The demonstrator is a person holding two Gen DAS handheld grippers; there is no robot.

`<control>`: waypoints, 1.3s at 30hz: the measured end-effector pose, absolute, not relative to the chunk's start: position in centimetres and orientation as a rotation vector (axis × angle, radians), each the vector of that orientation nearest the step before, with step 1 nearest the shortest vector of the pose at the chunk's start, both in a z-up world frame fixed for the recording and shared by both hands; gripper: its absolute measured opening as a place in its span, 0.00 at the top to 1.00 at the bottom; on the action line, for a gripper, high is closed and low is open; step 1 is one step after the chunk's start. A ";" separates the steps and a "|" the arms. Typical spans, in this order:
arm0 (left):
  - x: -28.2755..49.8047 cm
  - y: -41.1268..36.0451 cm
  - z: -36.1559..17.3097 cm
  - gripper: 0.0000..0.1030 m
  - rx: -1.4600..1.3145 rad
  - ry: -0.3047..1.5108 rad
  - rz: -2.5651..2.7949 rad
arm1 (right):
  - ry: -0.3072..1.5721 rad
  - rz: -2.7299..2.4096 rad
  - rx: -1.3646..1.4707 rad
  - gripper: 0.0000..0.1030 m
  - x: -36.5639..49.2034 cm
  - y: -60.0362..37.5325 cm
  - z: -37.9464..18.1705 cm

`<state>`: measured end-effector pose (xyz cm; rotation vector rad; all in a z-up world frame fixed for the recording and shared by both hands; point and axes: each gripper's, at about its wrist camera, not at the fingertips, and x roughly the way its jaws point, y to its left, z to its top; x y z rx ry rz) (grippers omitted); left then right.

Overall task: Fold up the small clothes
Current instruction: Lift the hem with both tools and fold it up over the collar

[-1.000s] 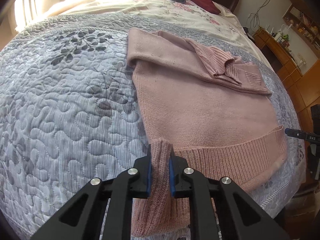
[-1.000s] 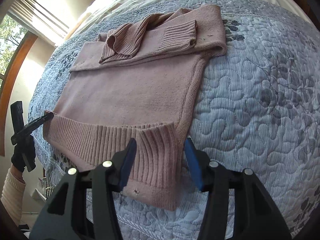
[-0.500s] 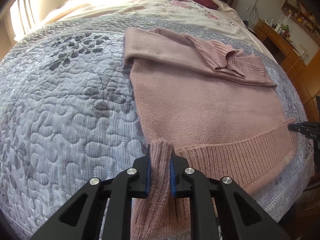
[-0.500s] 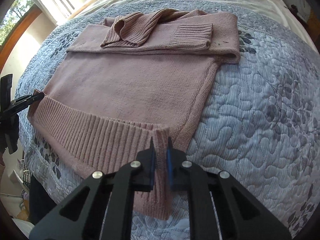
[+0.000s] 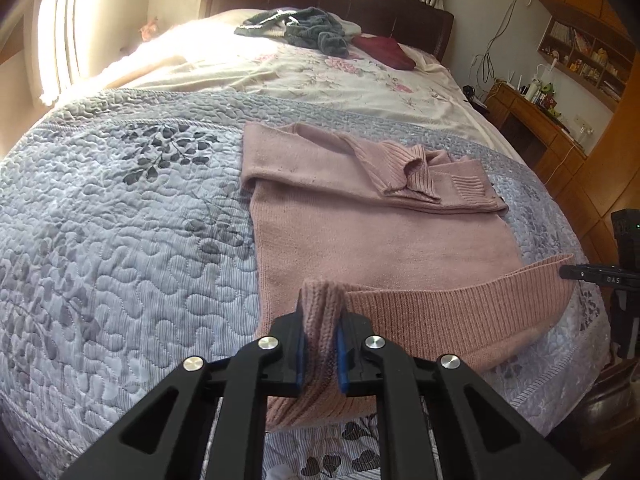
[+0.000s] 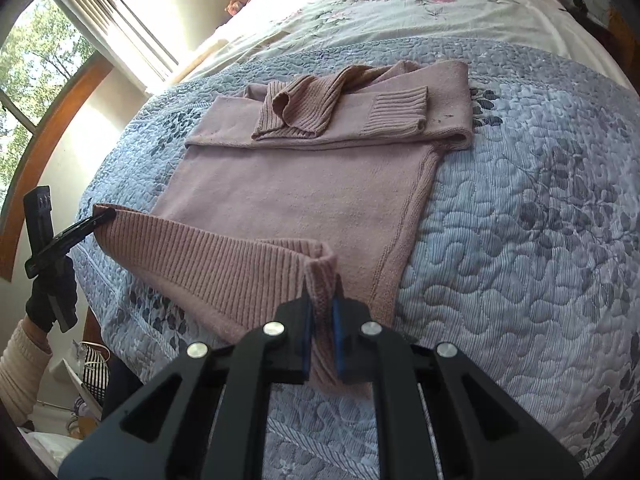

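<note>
Pink knit, the sweater lies flat on the grey quilt of the bed, its sleeves folded across the chest at the far end. Your left tool is clenched on the hem's left corner, the ribbing pinched upright between the blue pads. From there the ribbed hem is raised off the quilt and stretches across to your right tool, which grips the opposite corner the same way. Far behind, a grey garment and a dark red one lie by the headboard.
</note>
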<state>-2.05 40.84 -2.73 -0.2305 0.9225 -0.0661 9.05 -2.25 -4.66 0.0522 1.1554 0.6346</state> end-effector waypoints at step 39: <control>30.5 46.1 -12.6 0.83 -0.266 1.009 0.165 | 1.210 0.376 0.190 0.88 40.2 0.2 -12.1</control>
